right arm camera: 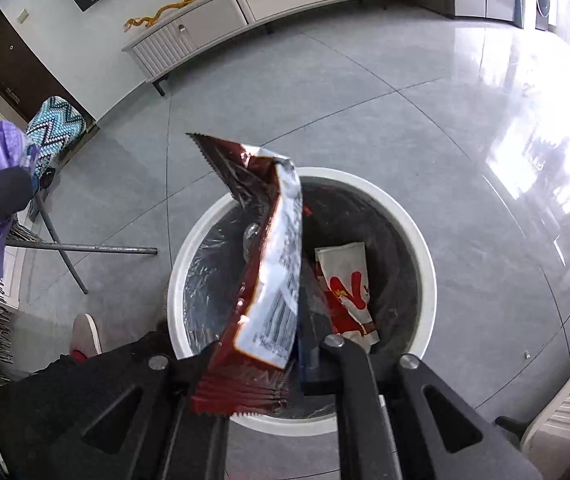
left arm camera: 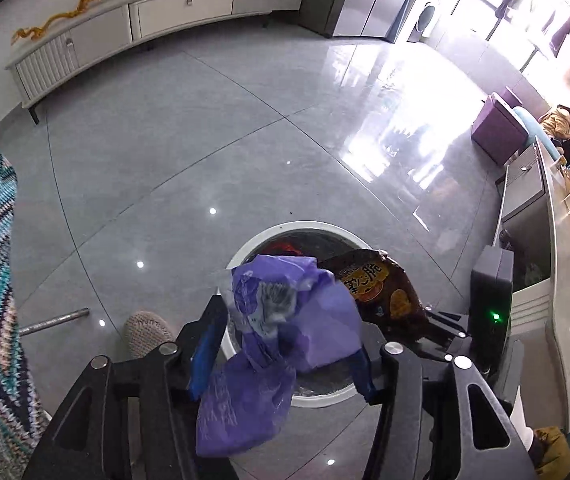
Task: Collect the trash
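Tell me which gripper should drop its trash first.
Probably the right gripper: its brown wrapper hangs over the middle of the bin. The left's purple bag hangs over the bin's near rim.

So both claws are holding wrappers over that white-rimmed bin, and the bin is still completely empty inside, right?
Not quite: the bin is not empty. The right wrist view shows a red and white wrapper already lying inside it. The rest holds: the right claw grips a brown snack wrapper, and the left claw has a purple wrapper over the bin.
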Action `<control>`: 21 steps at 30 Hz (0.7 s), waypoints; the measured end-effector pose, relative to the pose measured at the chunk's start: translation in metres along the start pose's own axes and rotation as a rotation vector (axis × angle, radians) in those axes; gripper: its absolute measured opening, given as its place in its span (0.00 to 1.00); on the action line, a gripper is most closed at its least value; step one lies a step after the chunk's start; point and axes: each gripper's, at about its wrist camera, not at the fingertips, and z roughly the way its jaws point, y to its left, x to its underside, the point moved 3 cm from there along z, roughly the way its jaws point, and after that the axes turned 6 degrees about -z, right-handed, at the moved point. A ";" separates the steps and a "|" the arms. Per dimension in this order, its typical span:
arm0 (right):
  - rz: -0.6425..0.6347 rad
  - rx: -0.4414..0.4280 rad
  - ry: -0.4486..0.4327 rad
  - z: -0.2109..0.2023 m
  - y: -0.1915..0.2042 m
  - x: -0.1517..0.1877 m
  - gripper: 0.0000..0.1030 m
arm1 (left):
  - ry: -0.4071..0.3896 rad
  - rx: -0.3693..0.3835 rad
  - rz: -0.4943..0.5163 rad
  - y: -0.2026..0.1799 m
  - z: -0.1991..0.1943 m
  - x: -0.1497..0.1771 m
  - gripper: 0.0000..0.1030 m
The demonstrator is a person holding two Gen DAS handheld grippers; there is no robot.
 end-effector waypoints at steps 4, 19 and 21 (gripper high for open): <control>0.008 0.010 0.019 0.012 -0.005 0.002 0.13 | 0.018 0.023 -0.034 0.004 0.013 -0.002 0.67; 0.006 0.074 -0.098 -0.043 0.008 -0.011 0.41 | -0.149 -0.003 -0.053 0.026 -0.059 -0.002 0.72; -0.010 0.085 -0.128 -0.061 0.019 -0.016 0.41 | -0.190 -0.024 -0.059 0.034 -0.080 0.002 0.74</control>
